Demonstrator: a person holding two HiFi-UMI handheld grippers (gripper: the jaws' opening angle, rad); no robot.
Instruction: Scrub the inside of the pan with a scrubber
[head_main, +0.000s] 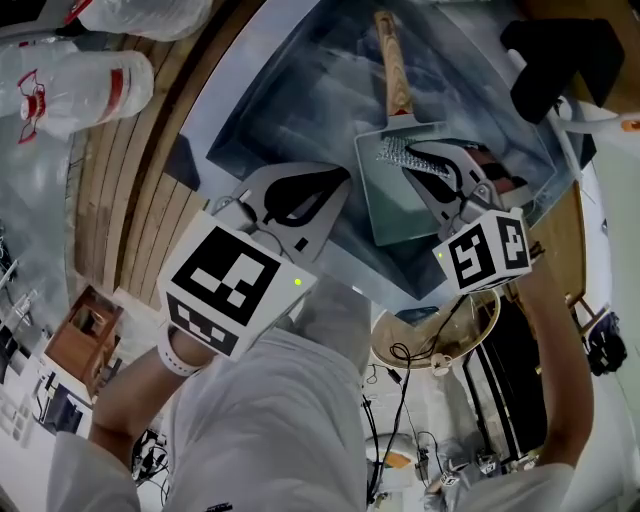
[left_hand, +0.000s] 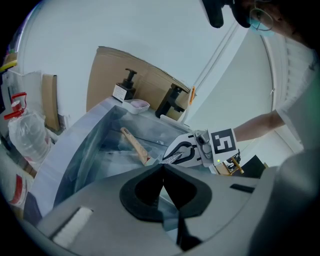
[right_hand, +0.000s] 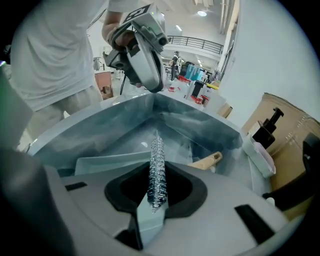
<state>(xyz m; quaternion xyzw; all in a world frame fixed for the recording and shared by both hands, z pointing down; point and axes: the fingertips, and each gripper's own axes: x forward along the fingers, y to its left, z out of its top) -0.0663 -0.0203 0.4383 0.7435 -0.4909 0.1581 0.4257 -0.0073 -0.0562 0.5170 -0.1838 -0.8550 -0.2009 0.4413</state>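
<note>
**Head view:** square pan (head_main: 395, 205) flat in sink (head_main: 225, 140), wooden handle (head_main: 393, 65) pointing at the far wall. There is bare basin floor left of the pan. Right gripper (head_main: 420, 165) is clamped on a steel scrubber (head_main: 400, 153) over the pan's handle-side rim. Left gripper (head_main: 335, 180) is left of the pan, apart from it.

**Left gripper view:** left gripper (left_hand: 162, 167) jaws pressed together, nothing between.

**Right gripper view:** scrubber (right_hand: 157, 170) pinched edgewise in the right gripper (right_hand: 156, 200), above the pan's inside (right_hand: 110, 162). Whether it touches the pan is unclear.
</note>
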